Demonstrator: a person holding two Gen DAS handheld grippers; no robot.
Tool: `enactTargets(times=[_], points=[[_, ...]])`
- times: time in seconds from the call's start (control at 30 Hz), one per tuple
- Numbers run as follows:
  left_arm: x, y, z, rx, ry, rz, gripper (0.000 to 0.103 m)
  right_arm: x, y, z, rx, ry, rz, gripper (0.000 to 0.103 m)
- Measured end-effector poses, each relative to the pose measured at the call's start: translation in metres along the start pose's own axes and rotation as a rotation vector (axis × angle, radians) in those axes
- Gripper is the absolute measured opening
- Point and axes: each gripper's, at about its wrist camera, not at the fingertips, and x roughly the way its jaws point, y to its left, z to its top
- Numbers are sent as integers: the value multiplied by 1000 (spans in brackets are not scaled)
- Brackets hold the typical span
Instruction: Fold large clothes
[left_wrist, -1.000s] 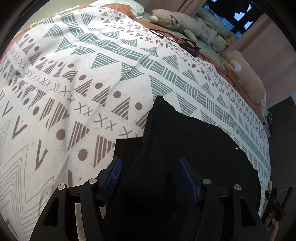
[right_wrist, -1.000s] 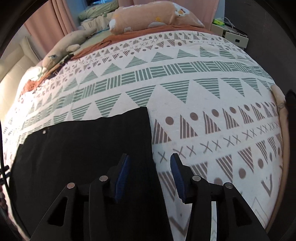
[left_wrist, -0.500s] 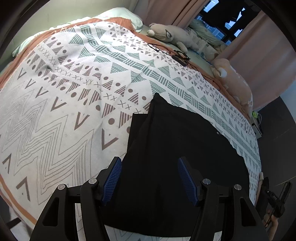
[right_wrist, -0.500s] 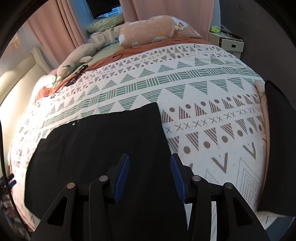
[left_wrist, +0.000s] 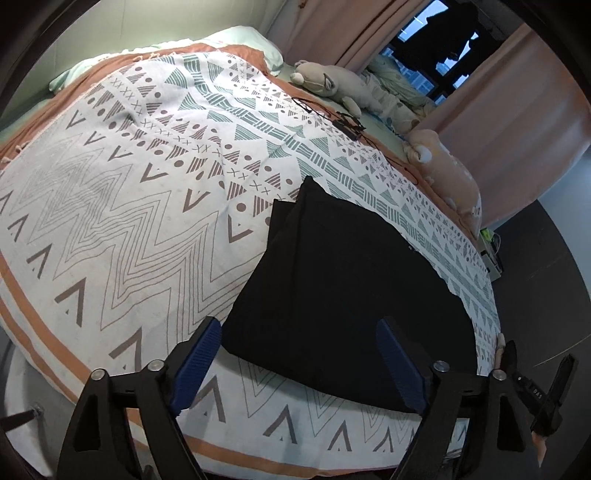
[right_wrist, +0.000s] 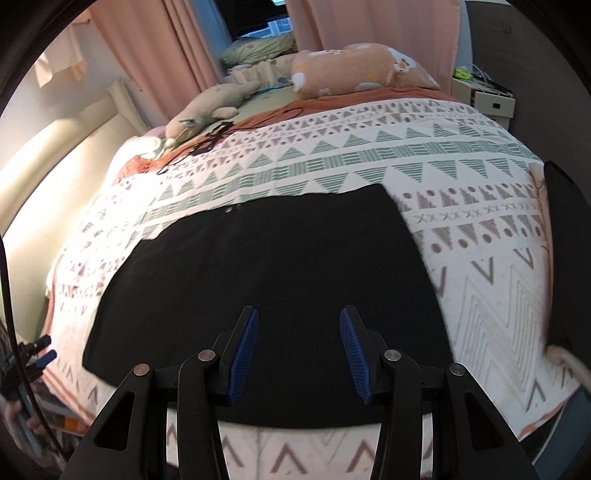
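A large black garment (left_wrist: 343, 284) lies folded flat on the patterned bedspread (left_wrist: 129, 206), near the bed's front edge. It also shows in the right wrist view (right_wrist: 266, 266) as a broad dark rectangle. My left gripper (left_wrist: 299, 343) is open and empty, raised above and in front of the garment's near edge. My right gripper (right_wrist: 298, 332) is open and empty, held above the garment's near edge. Neither touches the cloth.
Plush toys (left_wrist: 332, 83) and a peach pillow (right_wrist: 354, 70) lie at the far side of the bed, with black cables (left_wrist: 343, 122) beside them. A nightstand (right_wrist: 487, 98) stands at the far right. Curtains (right_wrist: 155, 55) hang behind. The other gripper (left_wrist: 546, 391) shows at the right edge.
Both grippers have pulled back and up from the garment, staying open. The whole folded garment and the bed's front edge have come into view.
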Motion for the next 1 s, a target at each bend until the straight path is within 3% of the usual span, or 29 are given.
enactTargets(times=[0.33, 0.6, 0.67, 0.73, 0.8, 1.0], points=[[-6, 29, -31, -53, 0, -61, 92, 10, 62, -49, -69, 47, 64, 46], [20, 48, -44, -135, 48, -110, 91, 33, 96, -68, -101, 113, 95, 46], [32, 48, -46, -147, 63, -130, 85, 41, 106, -74, -123, 136, 109, 46], [45, 48, -48, -160, 90, -139, 72, 48, 113, -78, -138, 151, 110, 45], [59, 48, -49, -177, 112, -147, 63, 57, 118, -82, -139, 174, 108, 36], [89, 45, -50, -197, 140, -144, 52, 86, 123, -93, -149, 264, 101, 32]])
